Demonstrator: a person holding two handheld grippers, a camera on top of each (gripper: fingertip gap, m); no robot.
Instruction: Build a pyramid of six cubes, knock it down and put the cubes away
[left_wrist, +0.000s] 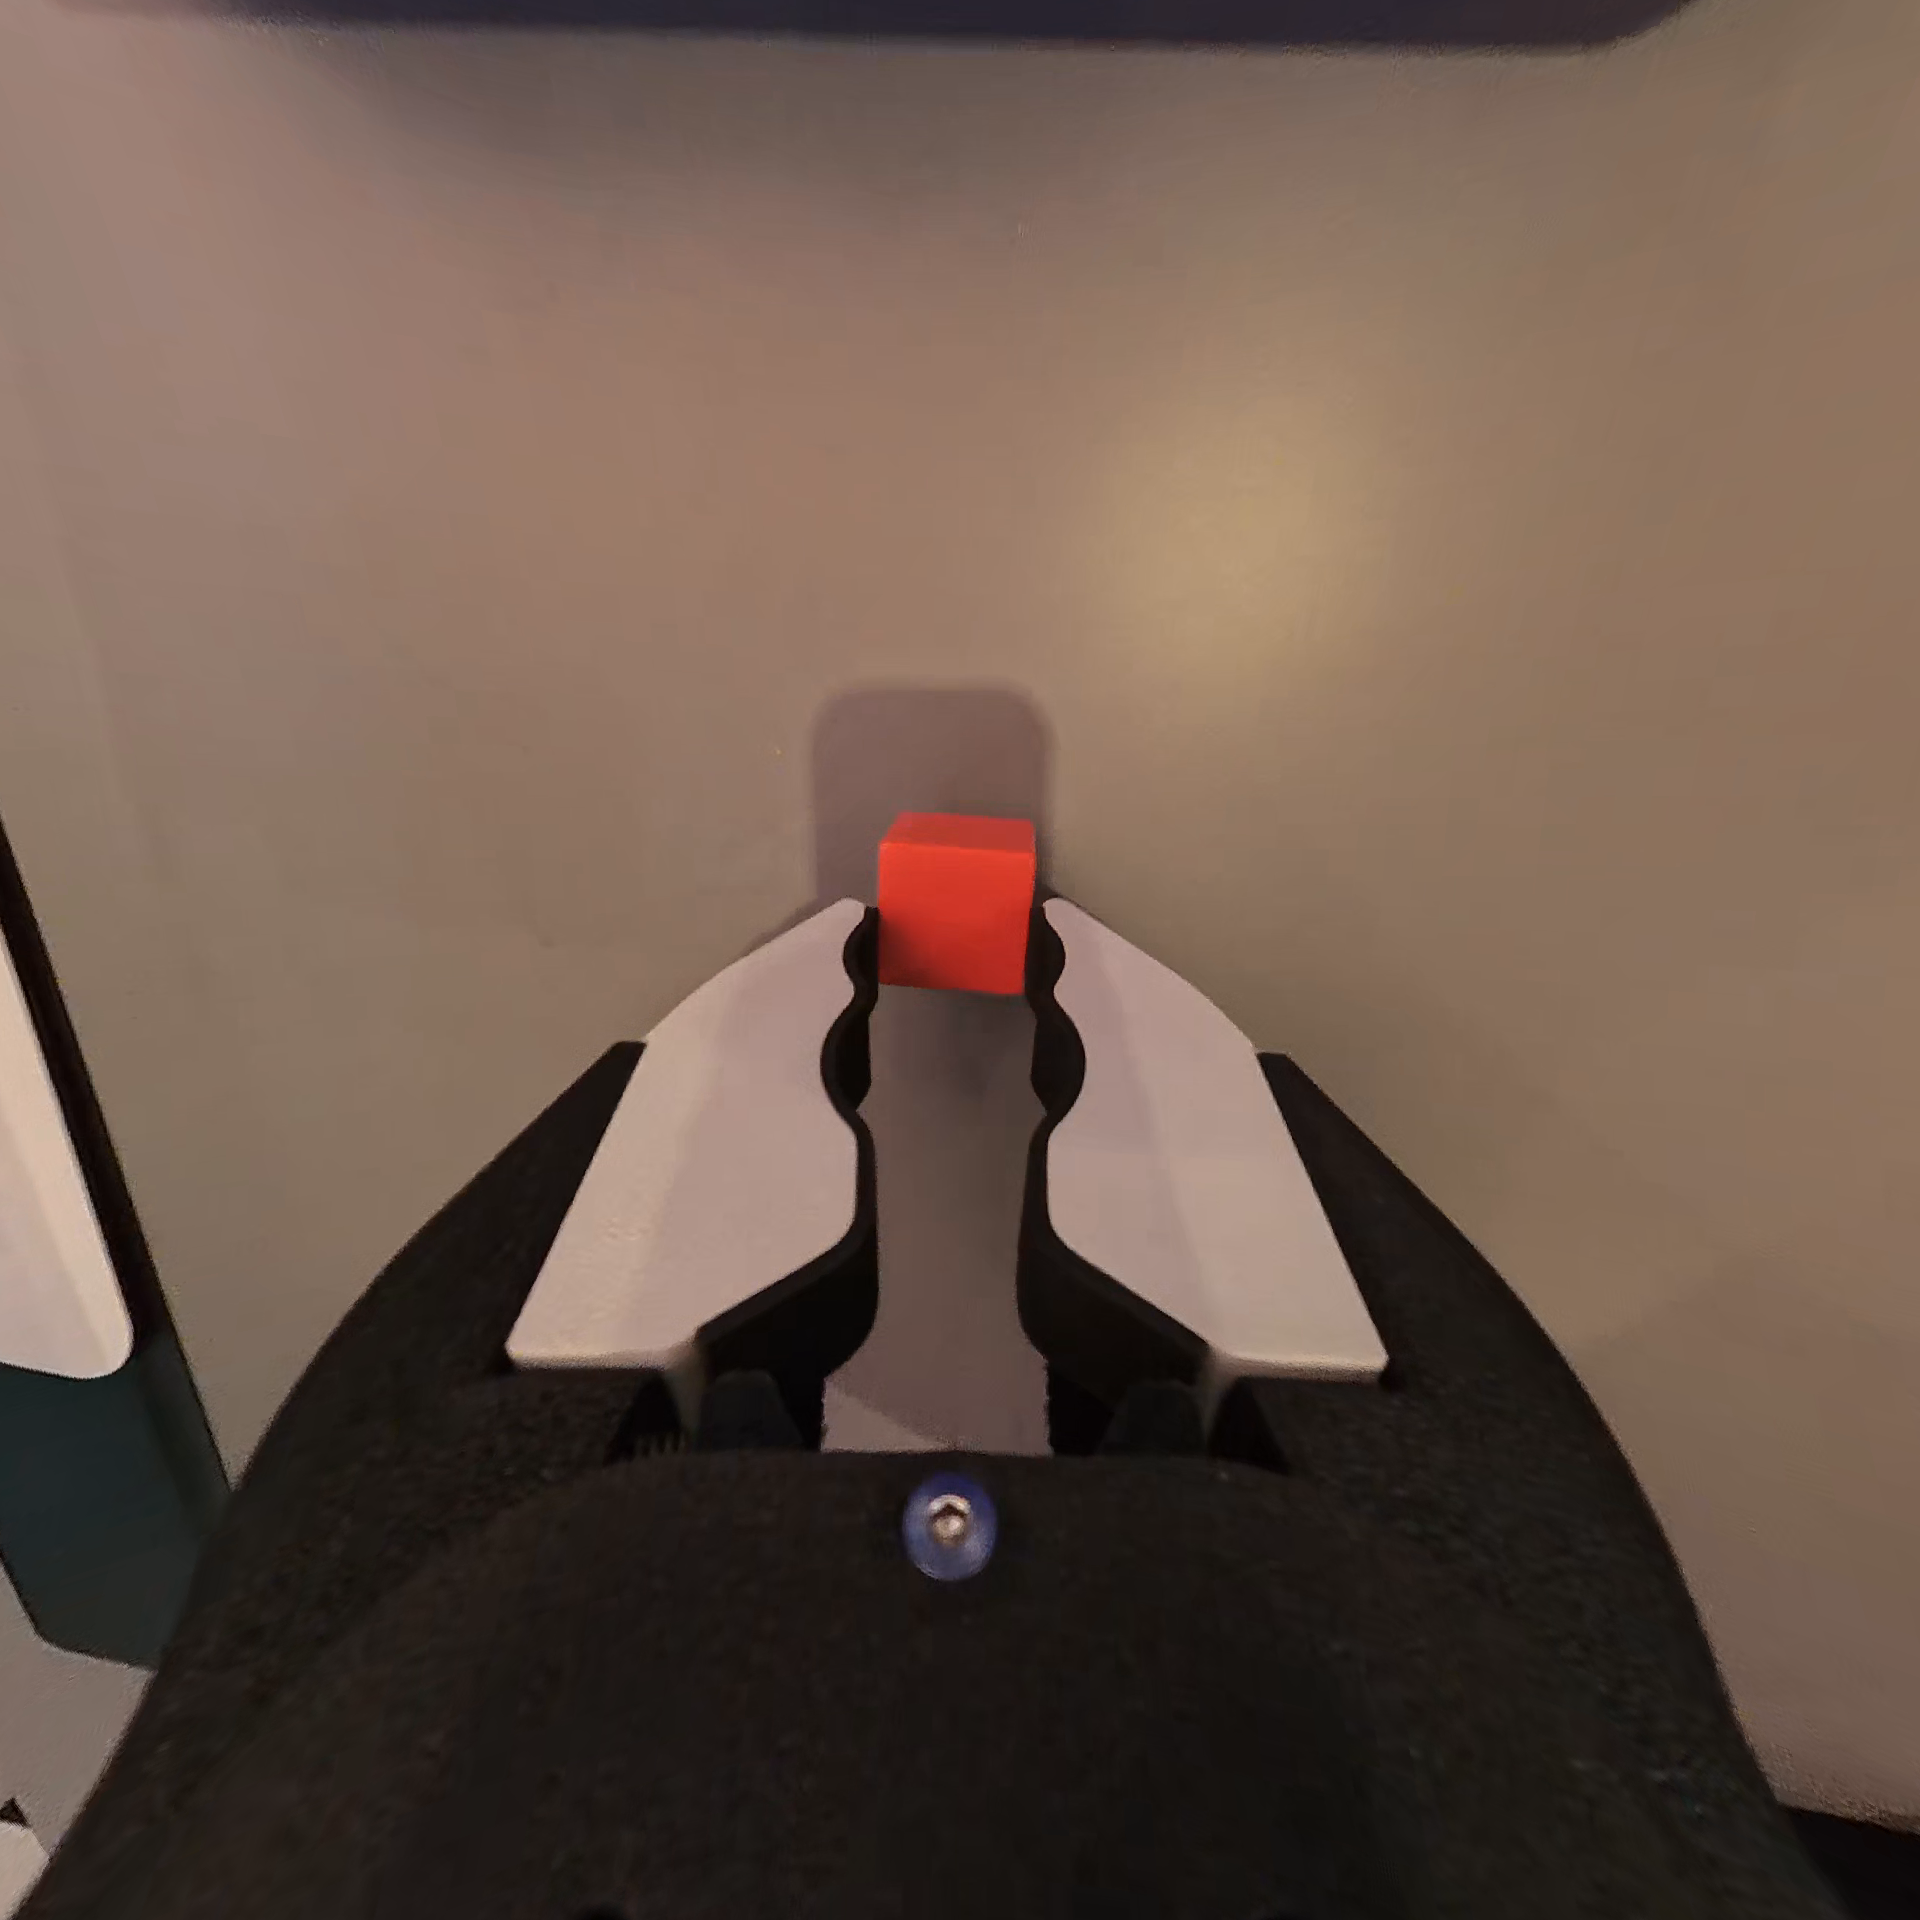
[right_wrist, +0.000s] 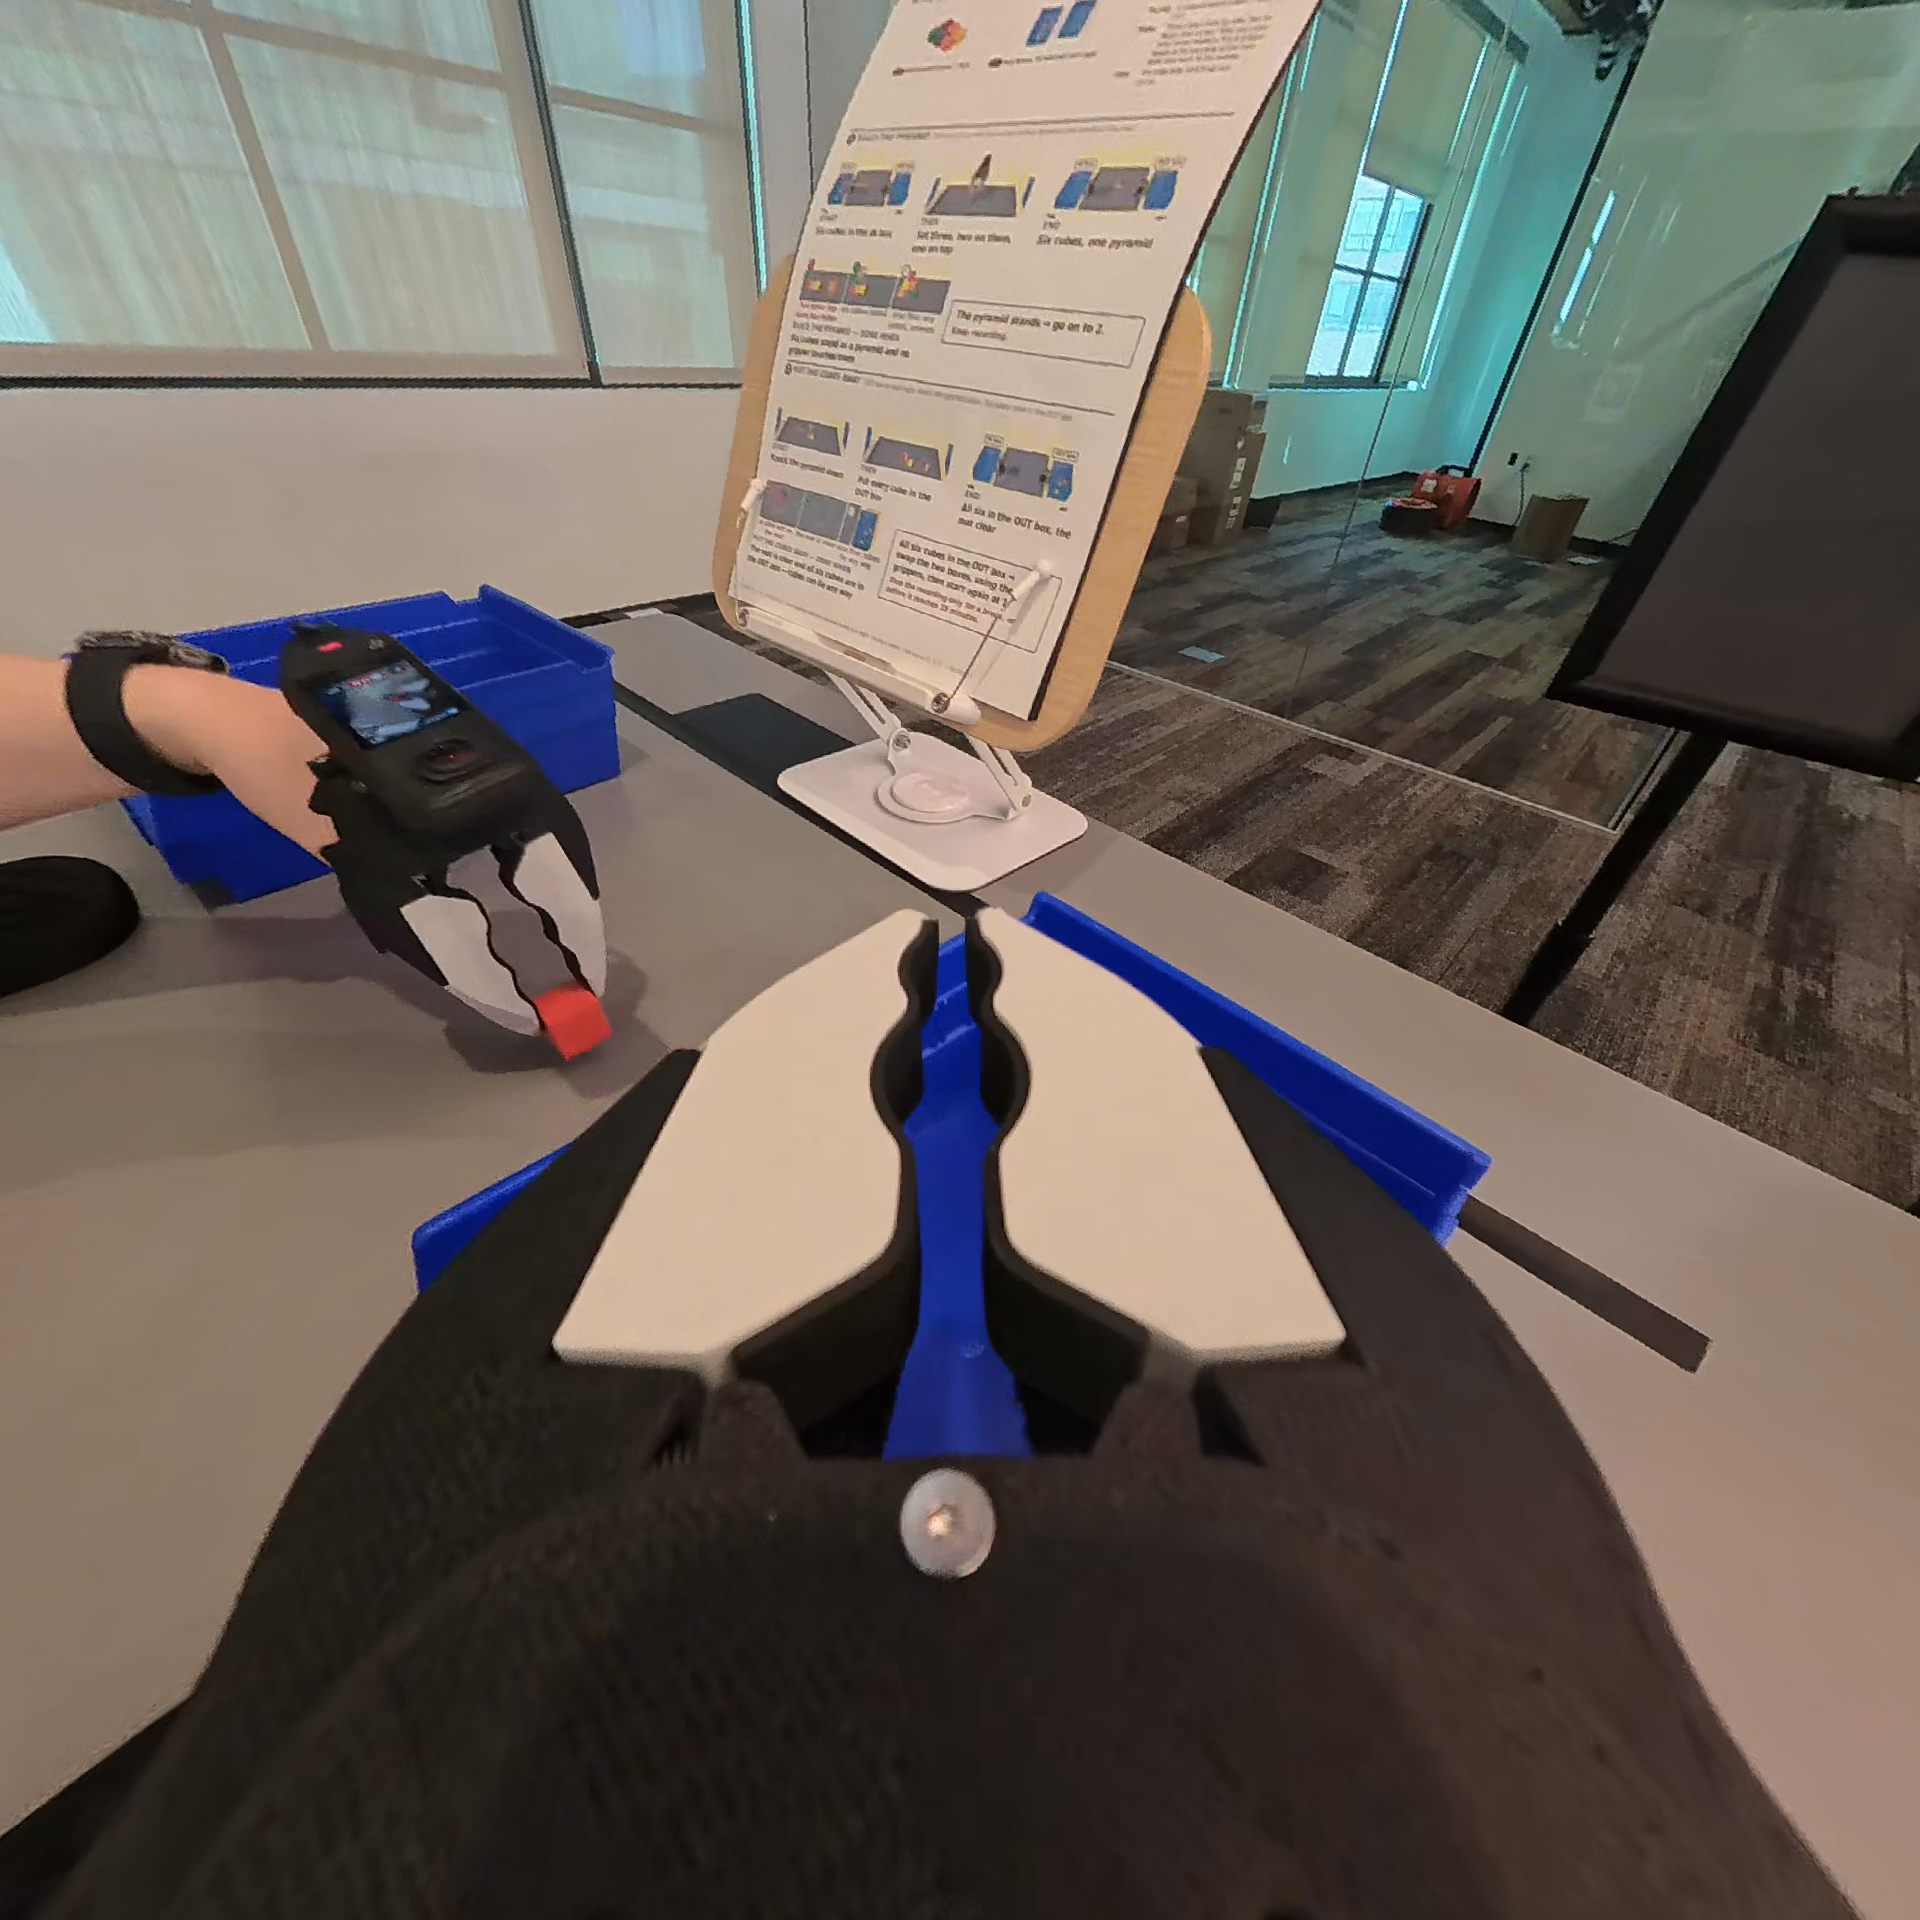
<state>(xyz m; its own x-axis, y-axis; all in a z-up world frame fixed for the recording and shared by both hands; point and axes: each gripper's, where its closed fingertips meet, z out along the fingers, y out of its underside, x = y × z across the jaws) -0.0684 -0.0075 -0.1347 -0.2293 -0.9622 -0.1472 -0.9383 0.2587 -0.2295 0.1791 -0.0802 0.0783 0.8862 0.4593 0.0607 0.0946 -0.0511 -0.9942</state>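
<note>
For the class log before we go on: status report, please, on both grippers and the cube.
Left gripper shut on red cube, low over grey table. Right gripper nearly shut, empty, over near blue bin. Nothing in the way.

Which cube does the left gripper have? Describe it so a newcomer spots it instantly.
On the grey tabletop, between the two blue plastic bins, find the handheld black-and-white left gripper. Clamped at its fingertips, low over the surface, is a small red-orange cube. It is the only cube in sight.
</note>
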